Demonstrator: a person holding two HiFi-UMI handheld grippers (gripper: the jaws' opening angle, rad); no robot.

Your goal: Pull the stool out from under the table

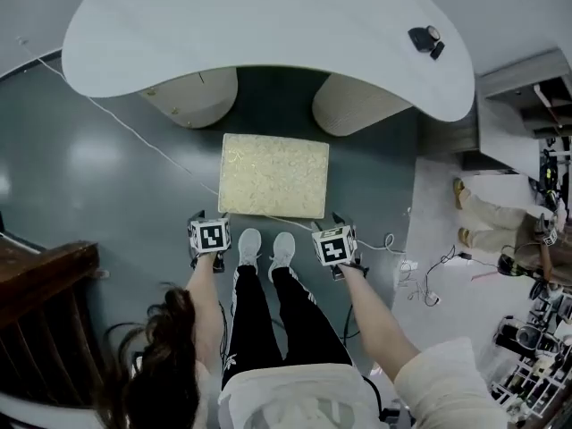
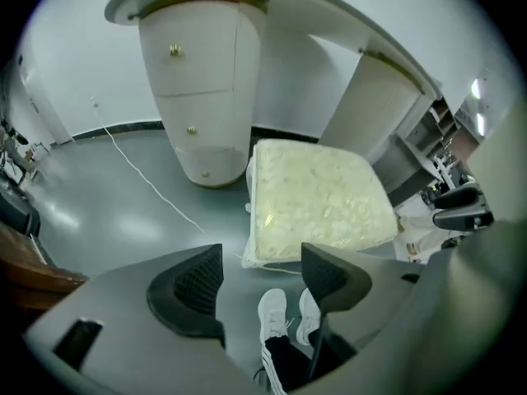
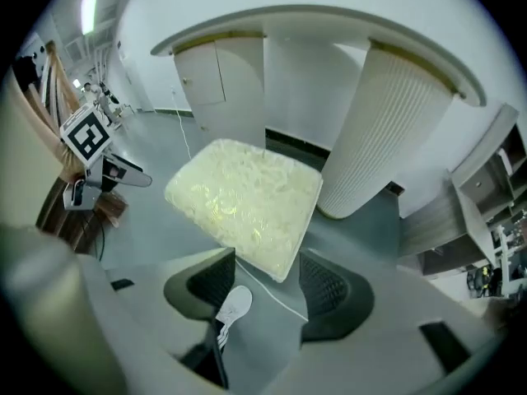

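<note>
The stool (image 1: pixel 273 175) is a square cream cushion block wrapped in clear plastic. It stands on the grey floor just in front of the white table (image 1: pixel 268 25), outside the gap between the table's two pedestals. My left gripper (image 1: pixel 208 223) hovers at the stool's near left corner, jaws apart with nothing between them. From the left gripper view the stool (image 2: pixel 317 200) lies just beyond the open left gripper (image 2: pixel 262 270). My right gripper (image 1: pixel 338 231) is at the near right corner, also open. In the right gripper view the stool (image 3: pixel 247 200) has its corner reaching toward the right gripper (image 3: pixel 268 274), untouched by the pads.
A cabinet pedestal (image 1: pixel 192 96) and a ribbed pedestal (image 1: pixel 357 105) hold up the table. A thin white cable (image 1: pixel 134 132) crosses the floor and passes the stool's near edge. My white shoes (image 1: pixel 265 250) stand behind the stool. Dark wooden furniture (image 1: pixel 45 302) is at left; a seated person (image 1: pixel 500 222) and loose cables (image 1: pixel 429 280) are at right.
</note>
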